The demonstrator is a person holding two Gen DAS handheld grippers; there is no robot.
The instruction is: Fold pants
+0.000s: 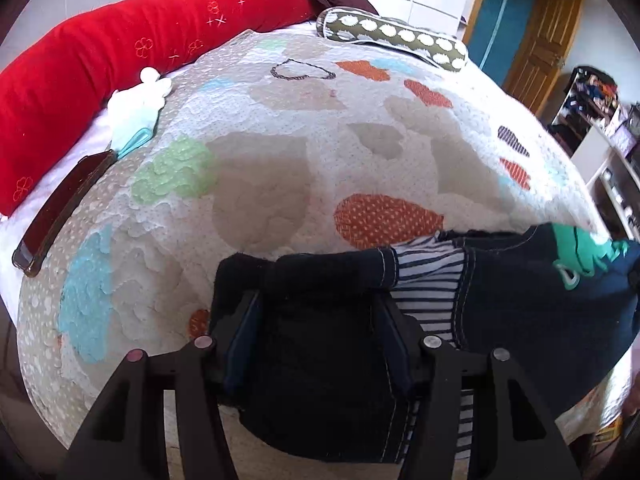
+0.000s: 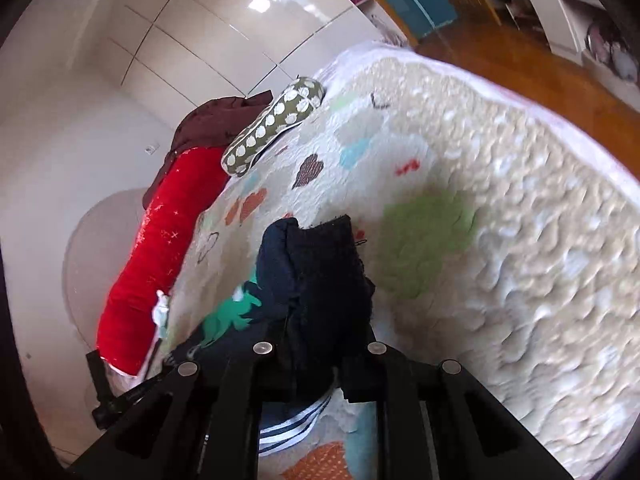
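Observation:
The pants [image 1: 520, 304] are dark navy denim with a striped lining and a green print. They hang in the air over a quilted bed [image 1: 280, 152]. My left gripper [image 1: 316, 336] is shut on one bunched dark edge of the pants. My right gripper [image 2: 320, 344] is shut on another dark bunch of the pants [image 2: 320, 272], with the green print to its left. The cloth hides the fingertips in both views.
A long red bolster [image 1: 80, 64] lies along the bed's far side, with a dotted olive cushion [image 1: 400, 36] at the head. A dark phone [image 1: 60, 216] and a white and blue cloth [image 1: 136, 116] lie near the bolster. Shelves [image 1: 600, 152] stand right of the bed.

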